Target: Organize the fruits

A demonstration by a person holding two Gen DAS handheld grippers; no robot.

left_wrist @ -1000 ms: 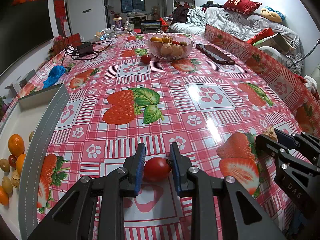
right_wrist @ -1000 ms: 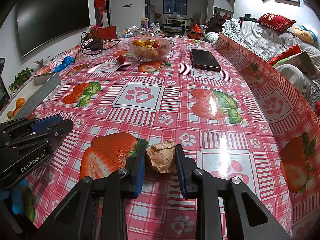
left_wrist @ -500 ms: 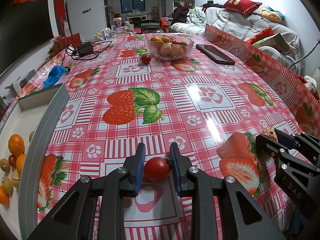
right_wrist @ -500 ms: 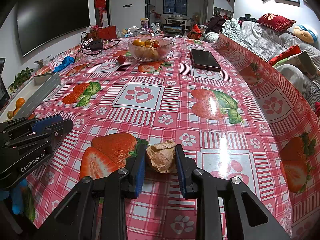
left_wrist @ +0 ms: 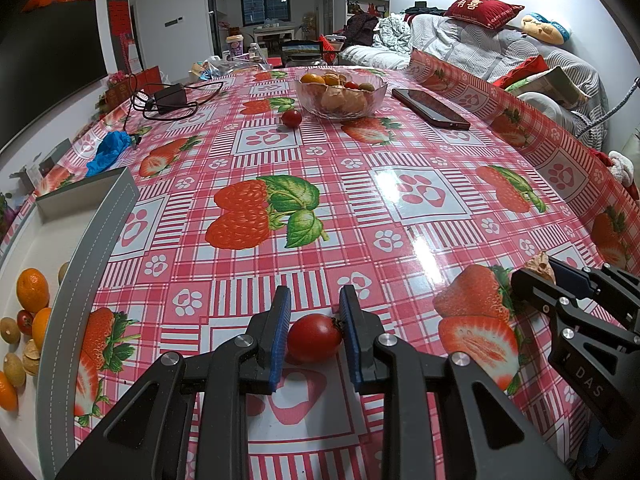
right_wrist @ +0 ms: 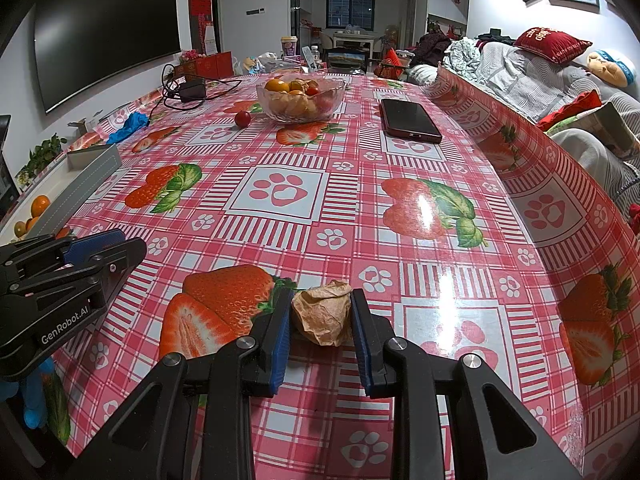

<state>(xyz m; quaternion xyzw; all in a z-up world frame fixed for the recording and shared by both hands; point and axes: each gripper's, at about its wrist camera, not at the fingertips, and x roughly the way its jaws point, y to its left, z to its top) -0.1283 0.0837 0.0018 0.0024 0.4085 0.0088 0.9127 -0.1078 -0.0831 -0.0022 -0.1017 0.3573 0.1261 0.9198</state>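
Red-and-white oilcloth, printed with strawberries and paw marks, covered the whole table.

Nearest, the left gripper sat low over the cloth, its blue pads pressed to either side of a small red tomato; the fruit rested on the cloth, clamped between them. Just to its right, the right gripper had its pads against both flanks of a papery tan husk fruit, which also sat on the cloth beside a printed strawberry. Each tool showed at the edge of the other's view (the left one carries white lettering on its side).

At the left edge of the table lay a grey-rimmed tray with a white floor. It held oranges, a small red fruit, brownish round fruits and a walnut, grouped at its near end.

Mid-table was bare cloth with lamp glare on it.

Farther off stood a clear glass bowl holding oranges, husk fruits and a red tomato. A second loose tomato lay on the cloth just left of the bowl, apart from it. A dark phone lay flat to the bowl's right. To the left were a black power adapter with coiled cable and a crumpled blue glove.

Beyond the table: a wall television on the left, a sofa piled with cushions and bedding on the right.
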